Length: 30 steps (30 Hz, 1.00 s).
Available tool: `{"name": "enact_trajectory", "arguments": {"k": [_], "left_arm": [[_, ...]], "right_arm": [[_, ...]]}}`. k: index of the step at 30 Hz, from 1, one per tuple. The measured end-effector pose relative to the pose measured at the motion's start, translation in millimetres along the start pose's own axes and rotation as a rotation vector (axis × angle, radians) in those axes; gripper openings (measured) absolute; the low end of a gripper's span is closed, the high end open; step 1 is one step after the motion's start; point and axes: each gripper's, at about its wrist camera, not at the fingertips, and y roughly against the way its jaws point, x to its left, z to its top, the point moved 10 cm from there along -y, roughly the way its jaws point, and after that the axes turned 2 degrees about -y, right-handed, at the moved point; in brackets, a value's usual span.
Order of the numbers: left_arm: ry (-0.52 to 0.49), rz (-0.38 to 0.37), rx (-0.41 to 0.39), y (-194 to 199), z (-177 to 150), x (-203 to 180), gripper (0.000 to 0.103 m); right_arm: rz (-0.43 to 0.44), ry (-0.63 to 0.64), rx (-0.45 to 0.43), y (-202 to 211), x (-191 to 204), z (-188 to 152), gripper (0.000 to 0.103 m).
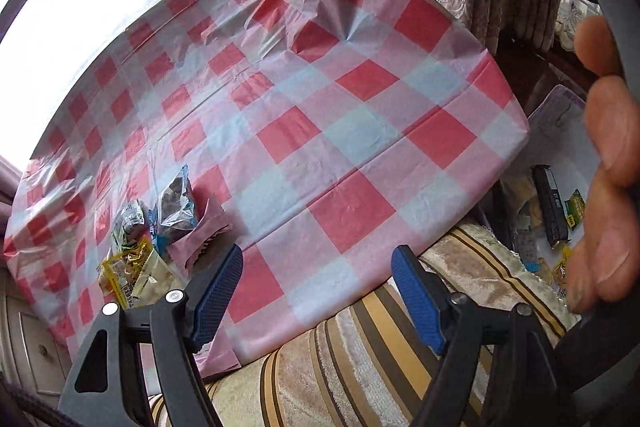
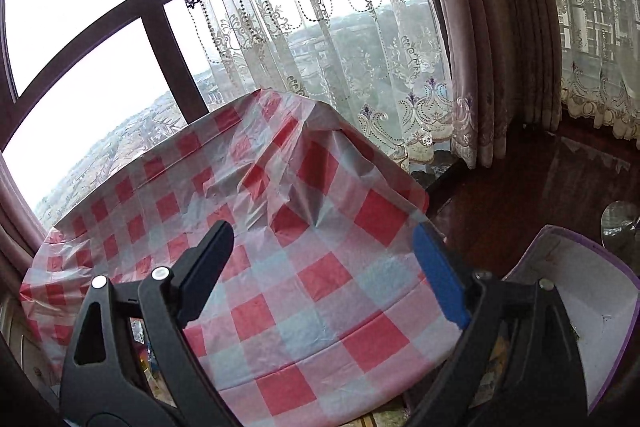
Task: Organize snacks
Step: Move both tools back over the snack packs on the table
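A red, pink and pale blue checked plastic cloth [image 1: 304, 115] covers the worktop. The left tongs [image 1: 318, 291] are black with blue ribbed pads. Beside them lie a pink wrapper [image 1: 202, 235], a blue-edged clear packet [image 1: 174, 211] of dark pieces and a yellow packet [image 1: 120, 271]. The cushion [image 1: 360, 359] shows gold, brown and cream stripes. The box [image 2: 592, 311] is white inside with a purple rim.

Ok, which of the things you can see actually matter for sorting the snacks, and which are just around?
Part of the job:
snack packets piled on the checked tablecloth
white box beside the table, already holding snacks
left gripper, open
right gripper, open

Just around:
striped cushion
lace curtain
window frame
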Motion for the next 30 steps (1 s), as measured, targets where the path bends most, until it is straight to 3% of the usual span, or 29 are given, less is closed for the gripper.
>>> {"name": "enact_trajectory", "arguments": {"k": [21,30], "left_arm": [[0.168,0.030,0.054,-6.8,-50.8,85.3,0.074],[0.233,0.006,0.039,-12.8,-66.0,119.6,0.074]], "right_arm": [[0.068,0.149,0.067,-0.9,107.1,-41.4,0.092],[0.104,0.209,0.080,-2.6,153.4,-55.1,0.092]]}}
